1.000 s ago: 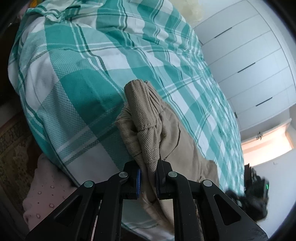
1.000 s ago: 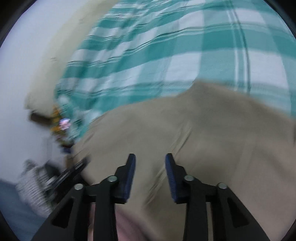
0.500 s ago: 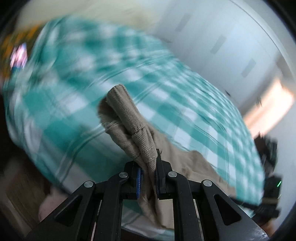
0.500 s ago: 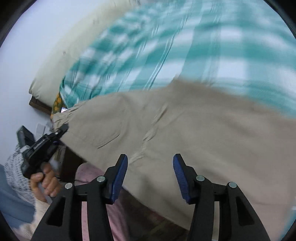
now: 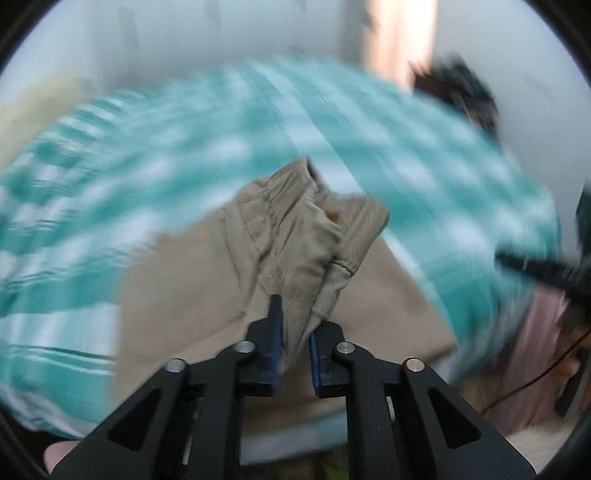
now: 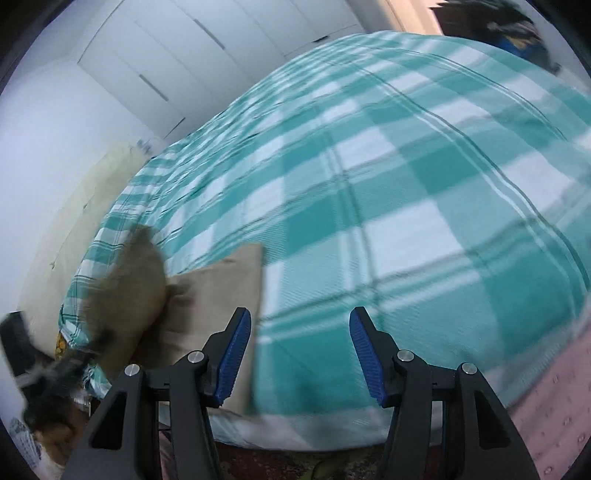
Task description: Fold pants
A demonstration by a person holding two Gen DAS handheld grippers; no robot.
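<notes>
The beige pants (image 5: 288, 229) lie on a teal and white checked bedspread (image 5: 110, 184). A bunched edge of them rises into my left gripper (image 5: 295, 332), whose jaws are opening while the cloth still sits pinched between the blue pads. The picture is blurred by motion. In the right wrist view the pants (image 6: 214, 288) lie at the lower left, with the raised bunch (image 6: 129, 277) as a dark blur beside them. My right gripper (image 6: 300, 317) hangs over the bare bedspread (image 6: 406, 184) to the right of the pants, its jaws opening with nothing between them.
White wardrobe doors (image 6: 166, 55) stand beyond the bed. A cream headboard (image 6: 74, 221) runs along the left. A pink dotted cloth (image 6: 546, 406) hangs at the near right corner, above a patterned rug (image 6: 295, 465). A dark heap (image 6: 498, 22) sits at the far end.
Both hands have swept fast across the bed. The left wrist rolled with the pants bunch in it, and its jaws parted slightly. The right gripper left the pants for bare bedspread and widened.
</notes>
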